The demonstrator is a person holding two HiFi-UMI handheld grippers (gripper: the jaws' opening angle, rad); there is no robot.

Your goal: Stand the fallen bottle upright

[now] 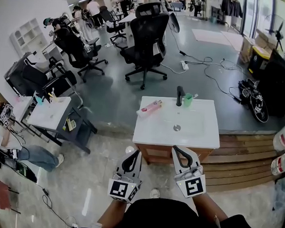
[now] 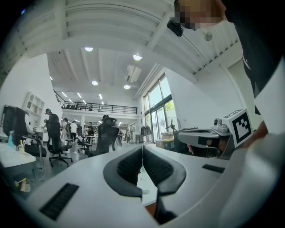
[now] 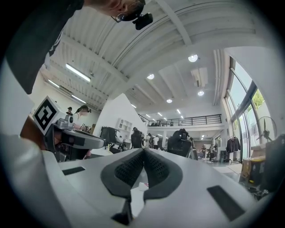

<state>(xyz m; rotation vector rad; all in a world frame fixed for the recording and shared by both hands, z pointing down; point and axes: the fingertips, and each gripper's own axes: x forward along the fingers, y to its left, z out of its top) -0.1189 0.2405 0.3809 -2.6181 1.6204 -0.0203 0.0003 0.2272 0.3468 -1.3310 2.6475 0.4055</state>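
In the head view a pink bottle [image 1: 151,107] lies on its side at the back left of a white sink counter [image 1: 151,130]. A black tap [image 1: 180,95] and a green cup [image 1: 188,99] stand behind the basin. Both grippers hover in front of the counter's near edge, well short of the bottle. My left gripper [image 1: 137,154] is shut and holds nothing; its own view shows the pads meeting [image 2: 142,149]. My right gripper [image 1: 175,148] is also shut and empty, its jaws closed together [image 3: 143,151]. Each gripper view catches the other gripper [image 2: 200,136] [image 3: 75,140] at its side.
A wooden step platform [image 1: 240,149] runs to the right of the counter. A second white table [image 1: 49,113] with small items stands to the left. Black office chairs [image 1: 146,40] sit beyond the sink, and cables [image 1: 216,67] trail over the grey floor.
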